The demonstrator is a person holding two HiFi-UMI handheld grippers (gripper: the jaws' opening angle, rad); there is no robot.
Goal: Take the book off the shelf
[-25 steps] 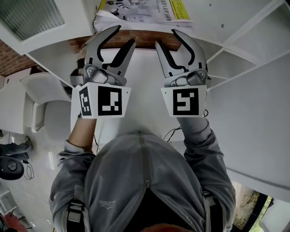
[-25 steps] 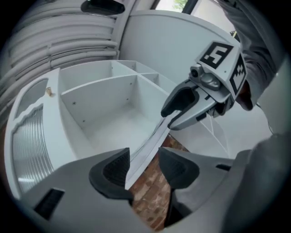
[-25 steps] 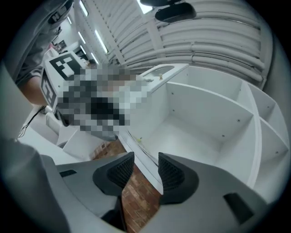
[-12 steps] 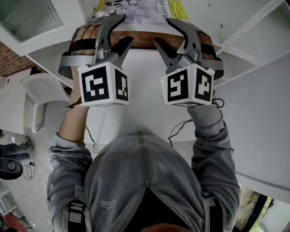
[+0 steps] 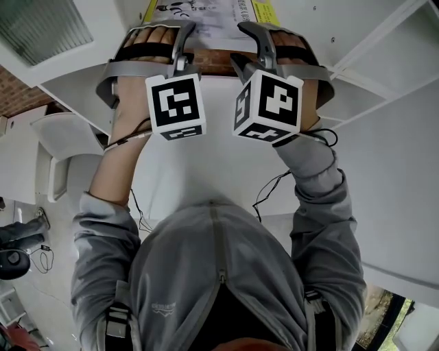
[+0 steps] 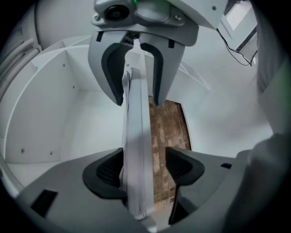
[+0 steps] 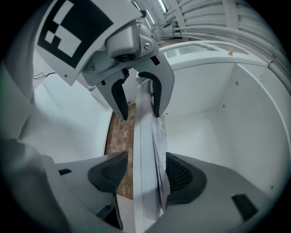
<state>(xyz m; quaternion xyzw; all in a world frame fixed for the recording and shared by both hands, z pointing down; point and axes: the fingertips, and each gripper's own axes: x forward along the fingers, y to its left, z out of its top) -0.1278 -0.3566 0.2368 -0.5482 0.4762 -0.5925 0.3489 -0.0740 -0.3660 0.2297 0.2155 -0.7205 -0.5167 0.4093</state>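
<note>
Left gripper [image 5: 184, 40] and right gripper [image 5: 255, 46]: both have jaws apart, not clamped. Both sets have just been opening, and the book [image 5: 206, 9] is already between them. Left gripper view: the book's thin edge [image 6: 136, 150] runs straight down the gap. It lies close against one jaw, and the brick wall [image 6: 164, 136] shows through a clear gap on the other side. Right gripper view is the mirror case: the page block [image 7: 146, 150] is near one jaw, with space on the brick side. Neither gripper squeezes it as far as I can see. The book lies flat at the front edge of the white shelf [image 5: 68, 88], cover up, near edge toward the person. Its long axis runs left to right across the compartment opening. The grippers are rolled so one jaw goes over the cover and one under it. The left gripper is at the book's left end and the right at its right end, angled inward, so each gripper view shows the other gripper further along the same edge. Neither hand is nearer than the other. Judgement: the book is not yet gripped. The next move needs both jaws to close on that near edge, followed by a level pull toward the person. An uneven bite could let the loose pages sag or slip.
</note>
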